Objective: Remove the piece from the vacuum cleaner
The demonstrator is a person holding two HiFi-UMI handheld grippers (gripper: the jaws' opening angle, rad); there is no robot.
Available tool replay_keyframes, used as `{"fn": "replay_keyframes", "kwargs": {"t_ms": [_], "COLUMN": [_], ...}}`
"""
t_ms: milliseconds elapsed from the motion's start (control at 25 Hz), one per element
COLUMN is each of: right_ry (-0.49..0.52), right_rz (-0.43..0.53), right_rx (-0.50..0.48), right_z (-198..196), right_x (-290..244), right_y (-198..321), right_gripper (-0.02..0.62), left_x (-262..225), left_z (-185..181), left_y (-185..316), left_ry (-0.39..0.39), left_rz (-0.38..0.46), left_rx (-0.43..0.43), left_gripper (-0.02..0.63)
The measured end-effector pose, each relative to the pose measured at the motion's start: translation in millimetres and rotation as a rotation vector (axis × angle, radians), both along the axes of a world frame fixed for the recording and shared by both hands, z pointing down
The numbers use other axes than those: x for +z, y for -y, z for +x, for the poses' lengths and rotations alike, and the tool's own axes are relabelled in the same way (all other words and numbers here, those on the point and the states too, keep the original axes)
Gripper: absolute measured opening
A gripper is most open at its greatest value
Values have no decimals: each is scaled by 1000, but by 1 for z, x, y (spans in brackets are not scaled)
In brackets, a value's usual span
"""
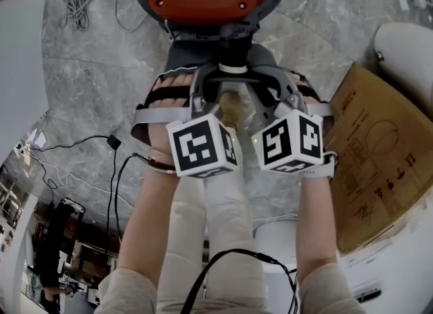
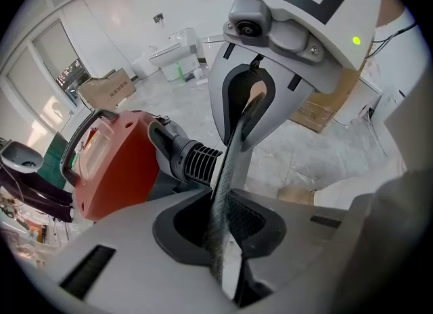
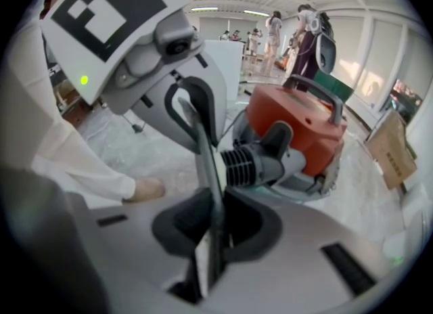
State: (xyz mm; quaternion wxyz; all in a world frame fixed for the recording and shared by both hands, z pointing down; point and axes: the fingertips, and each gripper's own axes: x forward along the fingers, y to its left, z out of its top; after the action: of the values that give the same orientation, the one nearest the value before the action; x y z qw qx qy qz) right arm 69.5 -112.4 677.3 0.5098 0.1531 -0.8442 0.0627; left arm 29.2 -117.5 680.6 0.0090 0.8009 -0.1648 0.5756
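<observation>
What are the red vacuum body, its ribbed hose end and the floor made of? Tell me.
Vacuum body: moulded plastic, glossy red, with soft highlights.
Ribbed hose end: dark grey plastic or rubber, matte; the look doesn't settle which.
Floor: polished stone or stone-look tile, grey with veins.

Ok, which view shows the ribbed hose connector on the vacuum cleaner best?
The right gripper view: the ribbed connector sits side-on, well lit, joined to the red vacuum cleaner. The left gripper view shows it side-on too, but darker. The head view shows only its dark top, from above.
</observation>
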Motion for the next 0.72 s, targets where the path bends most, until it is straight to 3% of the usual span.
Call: {"fn": "replay_keyframes", "kwargs": {"t_ms": [720], "right_ry": [-48], "right_rz": [35], "right_rx": [-10], "right_z": [0], "right_x": [1], "right_y": [-5], "right_gripper": [46], "left_x": [1], "left_z": [-1], "left_y": [-5], "left_ry": [-23], "left_rz": [2], "left_rx": [-43], "left_gripper": [63]}}
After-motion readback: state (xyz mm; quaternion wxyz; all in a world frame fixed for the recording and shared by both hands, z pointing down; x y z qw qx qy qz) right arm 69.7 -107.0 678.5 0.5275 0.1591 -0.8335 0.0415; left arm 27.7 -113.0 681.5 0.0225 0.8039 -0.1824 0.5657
